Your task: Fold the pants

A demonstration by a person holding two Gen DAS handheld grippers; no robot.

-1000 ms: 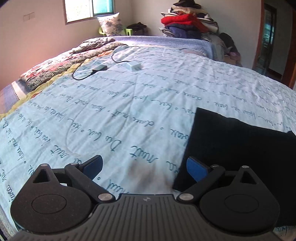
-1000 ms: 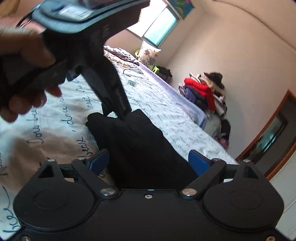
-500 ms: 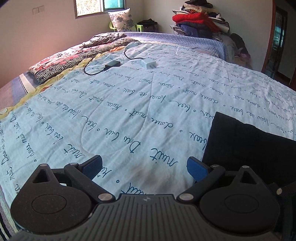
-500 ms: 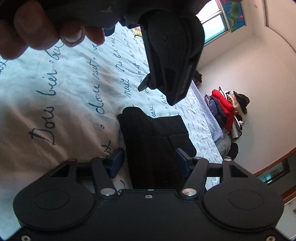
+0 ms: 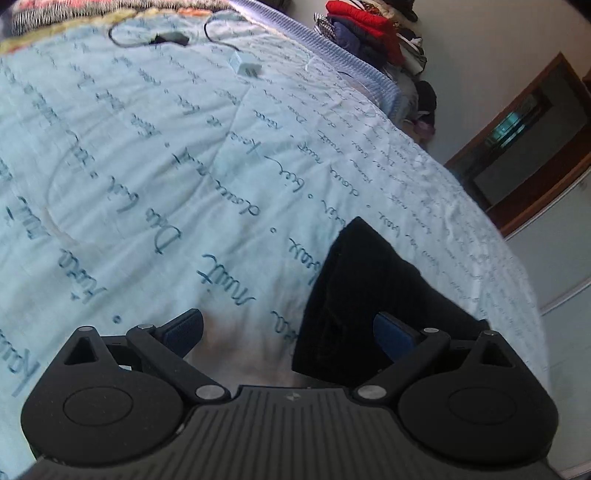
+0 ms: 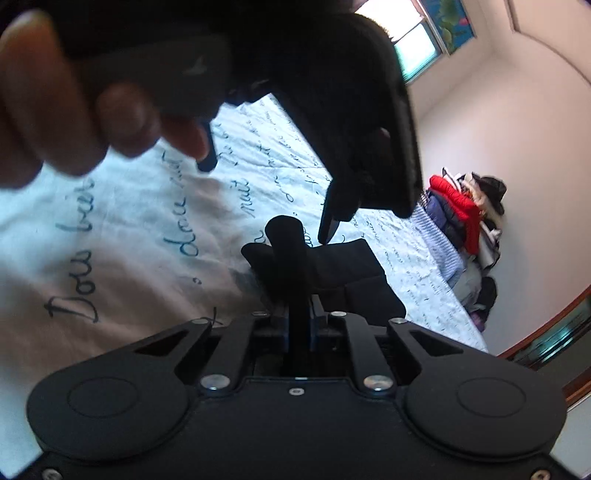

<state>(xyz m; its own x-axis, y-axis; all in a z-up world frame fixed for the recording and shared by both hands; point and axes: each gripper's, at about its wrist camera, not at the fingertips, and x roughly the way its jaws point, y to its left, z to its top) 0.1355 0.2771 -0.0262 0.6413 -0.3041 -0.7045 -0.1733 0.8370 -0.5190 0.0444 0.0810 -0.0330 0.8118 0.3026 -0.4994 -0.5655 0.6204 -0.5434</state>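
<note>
The black pants (image 5: 369,295) lie folded on the light blue bedspread (image 5: 184,166). My left gripper (image 5: 288,328) is open just above the bed; the near left corner of the pants lies between its blue pads (image 5: 391,328). My right gripper (image 6: 297,325) is shut on a pinched fold of the black pants (image 6: 291,258) and lifts that edge. In the right wrist view the left gripper (image 6: 332,218) hangs from above, held by a hand (image 6: 74,110), its fingertip close to the pants.
A black charger with cable (image 5: 170,37) and a small pale box (image 5: 247,68) lie far up the bed. A pile of clothes (image 5: 369,33) stands by the far wall. A wooden door frame (image 5: 517,147) is at right.
My right gripper has shut on the pants' edge and raised it. My left gripper has tilted and moved right, so the pants' corner now lies between its open pads.
</note>
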